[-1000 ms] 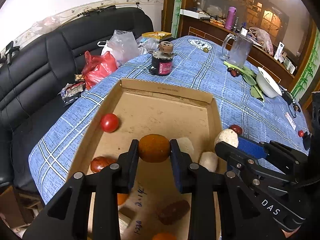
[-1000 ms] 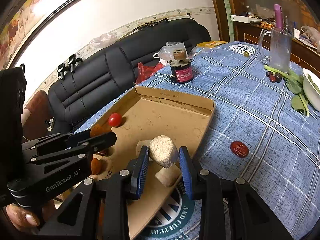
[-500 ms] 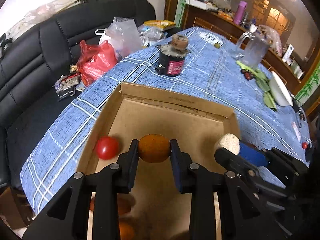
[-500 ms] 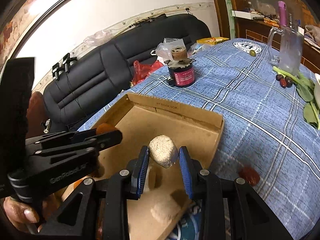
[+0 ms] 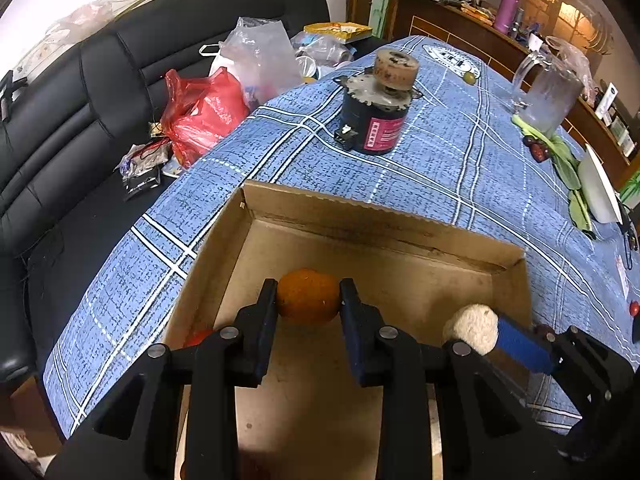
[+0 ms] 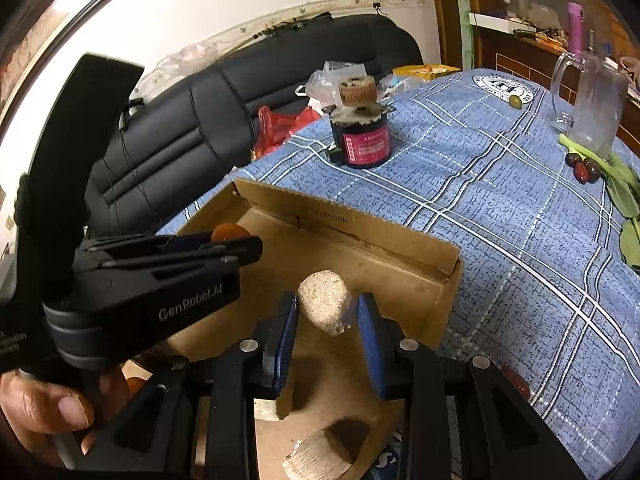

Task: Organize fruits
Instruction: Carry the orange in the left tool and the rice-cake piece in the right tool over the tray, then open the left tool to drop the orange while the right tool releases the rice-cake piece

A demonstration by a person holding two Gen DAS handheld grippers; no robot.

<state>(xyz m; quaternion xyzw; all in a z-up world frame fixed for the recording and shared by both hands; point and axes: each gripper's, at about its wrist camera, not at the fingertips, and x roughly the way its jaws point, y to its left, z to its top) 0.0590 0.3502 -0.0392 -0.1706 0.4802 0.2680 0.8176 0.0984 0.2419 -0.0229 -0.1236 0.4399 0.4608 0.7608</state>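
We hold an orange (image 5: 308, 296) pinched in the left gripper (image 5: 308, 300) and a pale lump (image 6: 325, 302) in the right gripper (image 6: 326, 312), both above the cardboard box (image 5: 384, 220), whose empty far floor lies toward twelve o'clock.

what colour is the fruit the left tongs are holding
Orange: the round fruit clamped in the left tongs shows best in the left wrist view.

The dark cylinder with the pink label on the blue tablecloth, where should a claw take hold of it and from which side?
Judging by its pose, grip the dark cylinder across its straight labelled sides, coming level from the cardboard box side. It stands upright, and its toothed flange and narrower cap on top would hinder a top-down grasp.
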